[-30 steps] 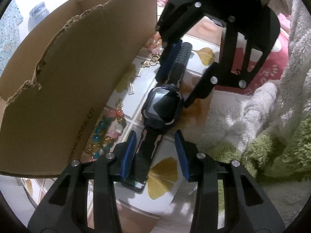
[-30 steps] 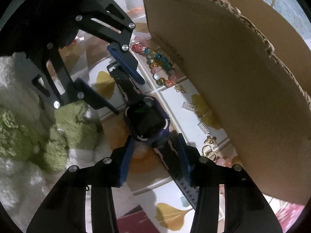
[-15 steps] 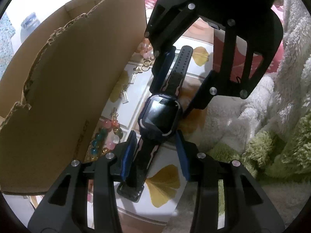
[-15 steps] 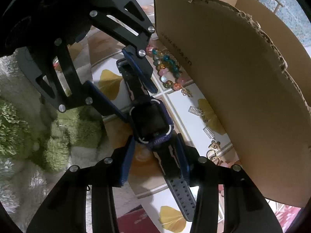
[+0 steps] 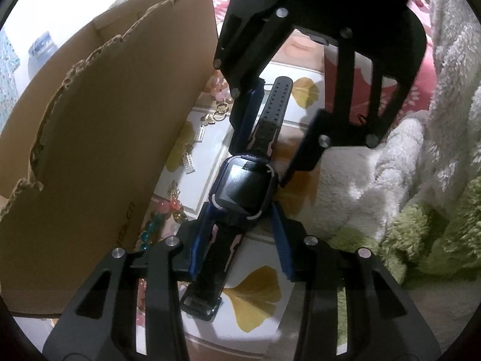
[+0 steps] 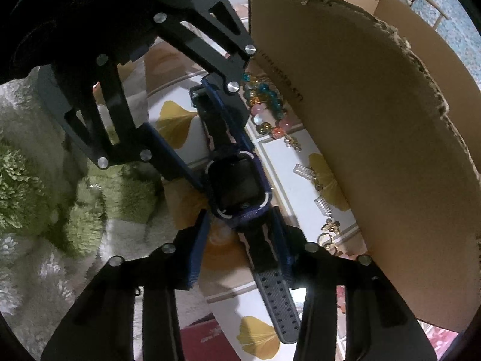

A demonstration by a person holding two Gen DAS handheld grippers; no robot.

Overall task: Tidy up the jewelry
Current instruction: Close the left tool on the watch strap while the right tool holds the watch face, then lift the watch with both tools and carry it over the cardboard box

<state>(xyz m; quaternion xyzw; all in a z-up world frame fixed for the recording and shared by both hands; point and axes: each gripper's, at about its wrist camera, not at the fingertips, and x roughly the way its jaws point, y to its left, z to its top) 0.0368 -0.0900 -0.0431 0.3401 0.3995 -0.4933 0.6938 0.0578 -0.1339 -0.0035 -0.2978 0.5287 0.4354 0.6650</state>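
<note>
Lying between both jaws, the watch straps sit unclamped; right jaws closing.

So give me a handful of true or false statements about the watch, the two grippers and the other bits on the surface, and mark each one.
1. The watch lies flat with its screen facing up. True.
2. Each gripper straddles one strap of the watch: the left gripper the buckle strap, the right gripper the strap with holes. True.
3. The beaded bracelet lies inside the cardboard box. False: it lies on the ginkgo-patterned surface beside the box wall.
4. The watch screen is lit. False: it is dark.
5. Small earrings lie between the watch and the box. True.
</note>
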